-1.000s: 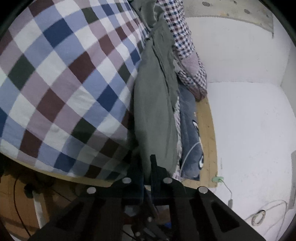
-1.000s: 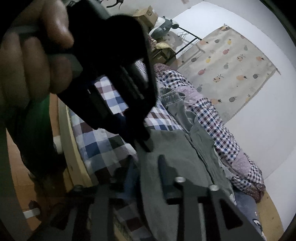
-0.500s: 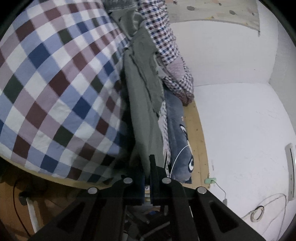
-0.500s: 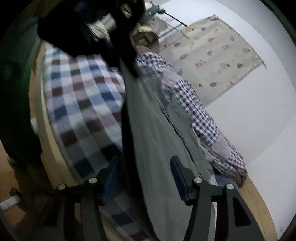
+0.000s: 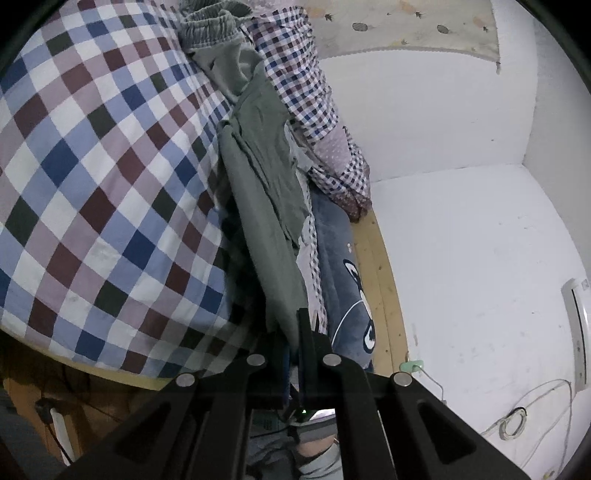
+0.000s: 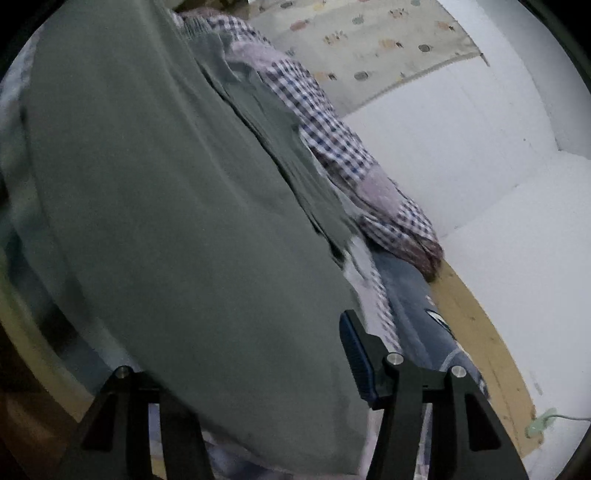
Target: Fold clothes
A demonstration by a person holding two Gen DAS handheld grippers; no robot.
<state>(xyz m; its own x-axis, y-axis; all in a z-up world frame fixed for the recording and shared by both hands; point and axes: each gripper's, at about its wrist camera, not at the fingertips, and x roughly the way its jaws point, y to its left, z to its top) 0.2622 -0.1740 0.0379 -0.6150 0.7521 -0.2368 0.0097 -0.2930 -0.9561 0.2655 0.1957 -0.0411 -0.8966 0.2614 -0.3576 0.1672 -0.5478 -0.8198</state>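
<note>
Now the left gripper [image 5: 293,332] is pinching the near edge of the grey-green garment [image 5: 266,206], its two fingers pressed together on the cloth with no gap showing. From that pinch the fabric is stretching straight ahead of the jaws as a taut, narrow ridge, ending near a gathered elastic waistband [image 5: 208,31] far ahead. Left of the jaws the checked bedsheet [image 5: 92,184] is spreading wide; right of them a blue plush blanket [image 5: 343,266] with a cartoon face is lying along the wooden bed frame [image 5: 384,280], and a small-check quilt [image 5: 314,122] is bunching further ahead. Compared with half a second ago, this view is sitting a little further back, so more of the waistband end is showing.

The right gripper [image 6: 236,362] is standing wide apart, its blue-padded right finger [image 6: 356,354] clear of the cloth while the garment [image 6: 166,203] is hanging as a broad sheet between and over the jaws, hiding the left fingertip. Half a second earlier the cloth was a narrower band and the other gripper was visible ahead; now the fabric is filling most of the view.

No readable writing or brand is showing; the wall hanging [image 6: 369,48] beyond the bed is carrying only small fruit prints.
</note>
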